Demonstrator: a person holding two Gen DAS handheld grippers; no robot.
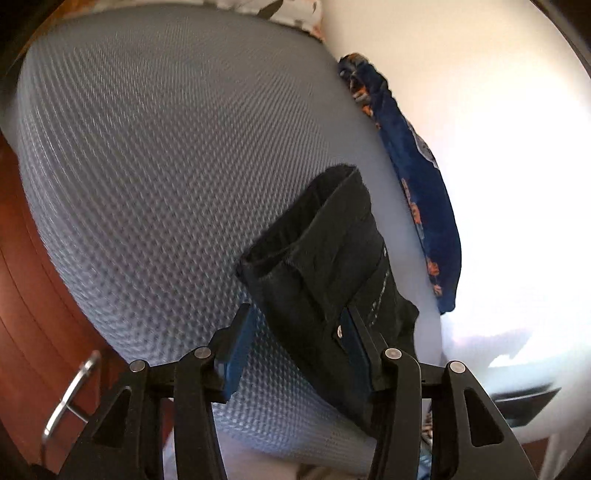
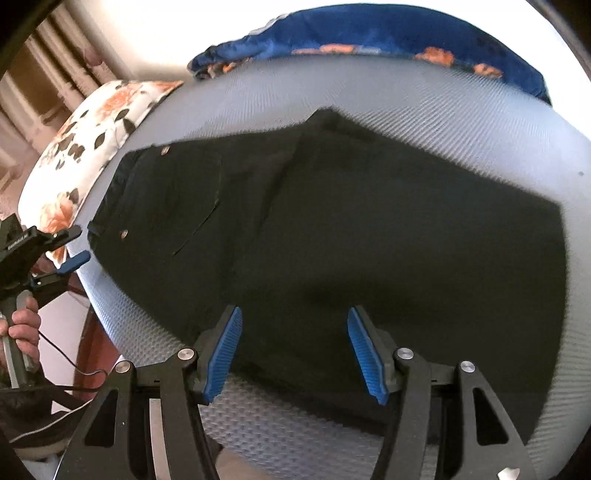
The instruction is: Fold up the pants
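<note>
Black pants (image 2: pixel 332 221) lie flat on the grey textured mattress (image 2: pixel 480 122), waistband with its metal buttons toward the left. My right gripper (image 2: pixel 295 332) hovers over their near edge with its blue pads wide apart and nothing pinched between them. In the right wrist view my left gripper (image 2: pixel 72 247) stands open just left of the waistband corner, apart from the cloth. In the left wrist view the waistband end of the pants (image 1: pixel 325 266) lies beyond the left gripper (image 1: pixel 295 328). The right finger overlaps the cloth, but the pads do not press it.
A blue blanket with orange flowers (image 2: pixel 369 33) lies along the mattress's far edge. A floral pillow (image 2: pixel 99 125) sits at the far left. A reddish wooden cabinet with a metal handle (image 1: pixel 70 391) stands beside the bed. A person's hand (image 2: pixel 22 325) and a cable are at the left.
</note>
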